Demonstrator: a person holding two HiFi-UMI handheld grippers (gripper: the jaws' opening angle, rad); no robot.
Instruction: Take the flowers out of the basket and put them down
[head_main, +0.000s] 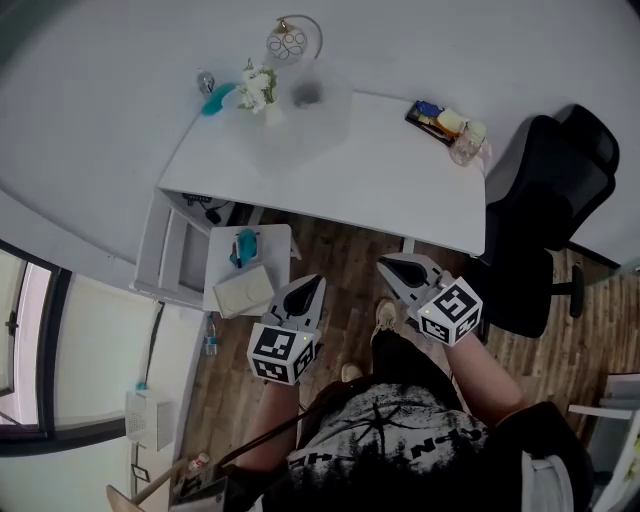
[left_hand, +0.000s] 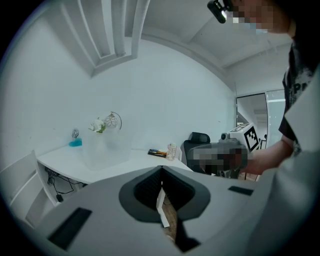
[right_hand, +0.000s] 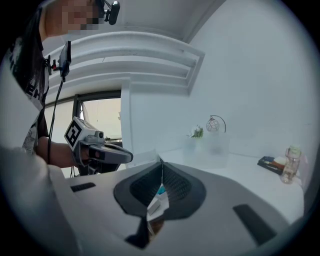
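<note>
Seen from the head view, a low white stand (head_main: 250, 262) sits on the wooden floor (head_main: 345, 262) at about 10 o'clock from the left gripper (head_main: 310, 282), under the near edge of the white table (head_main: 400, 185). On the table's far left corner lies a teal object (head_main: 216, 98). Just beside it at 3 o'clock are the flowers (head_main: 257, 88), white with green leaves, standing at the left edge of the translucent basket (head_main: 312, 108), well apart from both grippers at about 11 o'clock. A wire ornament (head_main: 291, 40) stands just behind the basket at 12 o'clock.

The left gripper is held over the floor in front of the table; its own view shows its jaws clenched together with nothing between them. The right gripper (head_main: 386, 266) is near it at 3 o'clock, also over the floor, its jaws pressed tight on nothing.

On the table's right end, at 1 o'clock from the right gripper, lie a flat dark box (head_main: 428, 113) and a small jar (head_main: 467, 146). A black office chair (head_main: 555, 205) stands beyond the table's right edge at 3 o'clock
</note>
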